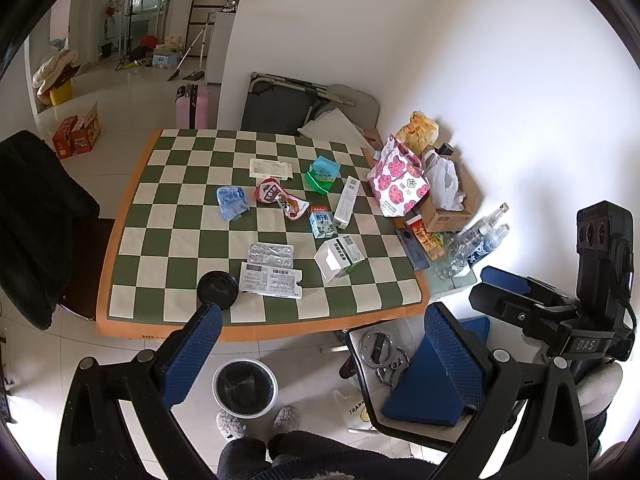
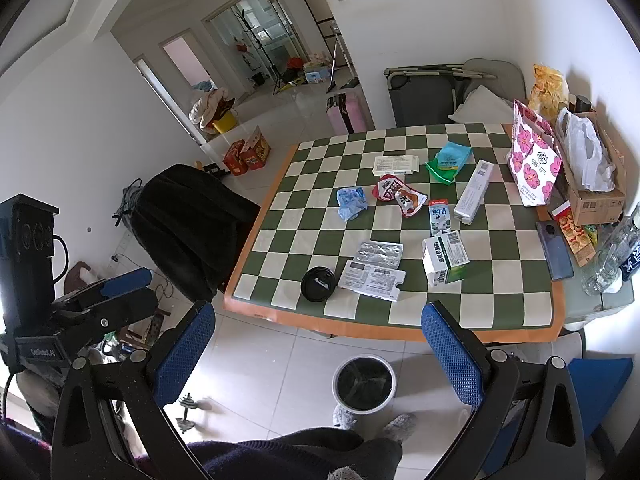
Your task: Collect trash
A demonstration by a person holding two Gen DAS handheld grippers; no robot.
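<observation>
Trash lies scattered on the green-and-cream checkered tablecloth (image 1: 160,216) (image 2: 304,216): a black cup lid (image 1: 217,290) (image 2: 318,284), a white leaflet (image 1: 271,280) (image 2: 372,280), a silver blister pack (image 1: 270,254), a white-green medicine box (image 1: 339,258) (image 2: 446,258), a small milk carton (image 1: 321,222) (image 2: 439,216), a red snack wrapper (image 1: 280,198) (image 2: 400,194), a blue wrapper (image 1: 232,201) and a green pouch (image 1: 323,174). A black-lined trash bin (image 1: 245,388) (image 2: 364,384) stands on the floor below the table's near edge. My left gripper (image 1: 320,356) and right gripper (image 2: 320,360) are open and empty, held above the floor in front of the table.
A pink flowered bag (image 1: 398,182), a cardboard box (image 1: 448,208), a phone (image 1: 412,248) and clear bottles (image 1: 476,240) crowd the table's right side. A black-draped chair (image 1: 36,220) stands at the left. A chair with a blue folder (image 1: 432,384) stands at the right.
</observation>
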